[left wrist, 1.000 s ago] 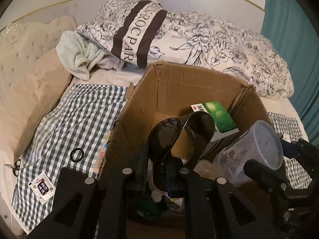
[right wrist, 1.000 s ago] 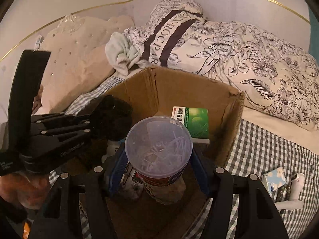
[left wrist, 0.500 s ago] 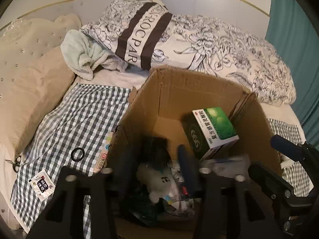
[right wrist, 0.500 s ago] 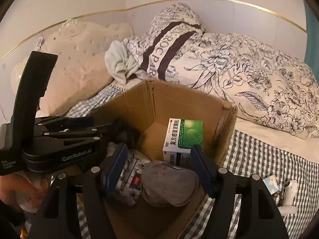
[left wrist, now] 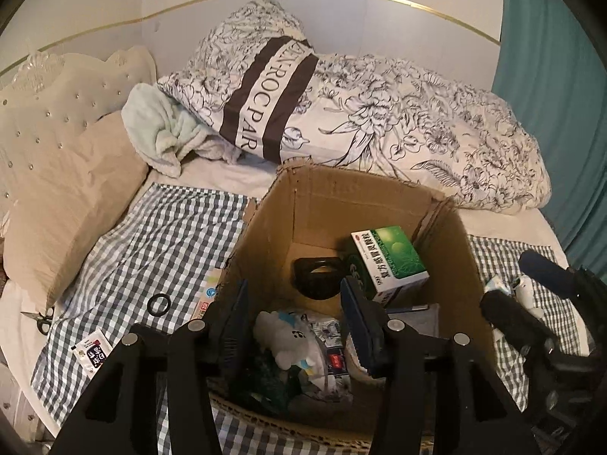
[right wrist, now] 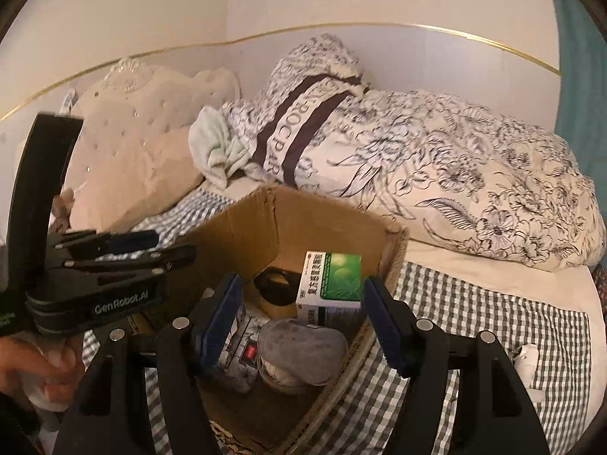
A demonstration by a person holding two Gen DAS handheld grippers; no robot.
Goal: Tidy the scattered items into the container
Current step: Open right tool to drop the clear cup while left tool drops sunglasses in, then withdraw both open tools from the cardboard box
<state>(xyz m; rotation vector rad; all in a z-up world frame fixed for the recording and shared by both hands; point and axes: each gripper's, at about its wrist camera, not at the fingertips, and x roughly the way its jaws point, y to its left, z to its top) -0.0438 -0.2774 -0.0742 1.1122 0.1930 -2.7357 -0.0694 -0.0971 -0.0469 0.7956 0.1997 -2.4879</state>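
An open cardboard box [left wrist: 379, 197] stands on the checked bed cover. My left gripper [left wrist: 294, 303] hangs open above it with nothing between the fingers. Below it in the box lie black sunglasses [left wrist: 316, 276], a green medicine box [left wrist: 390, 258] and a white plush toy [left wrist: 284, 341]. My right gripper [right wrist: 301, 295] is open too, over the same cardboard box [right wrist: 303, 220]. A clear plastic cup with a grey lid [right wrist: 303, 352] lies on its side inside, beside the green medicine box [right wrist: 335, 276] and the sunglasses [right wrist: 273, 288].
On the checked cover left of the box lie a black ring [left wrist: 158, 304], a small sachet [left wrist: 93, 352], scissors [left wrist: 41, 320] and a flat packet [left wrist: 206, 295]. A small white item [right wrist: 527, 356] lies to the right. Pillows and a floral duvet [left wrist: 417, 121] fill the far side.
The left gripper opened and the sunglasses dropped into the box. The right gripper let the cup go, and it now lies in the box. Both grippers have risen.
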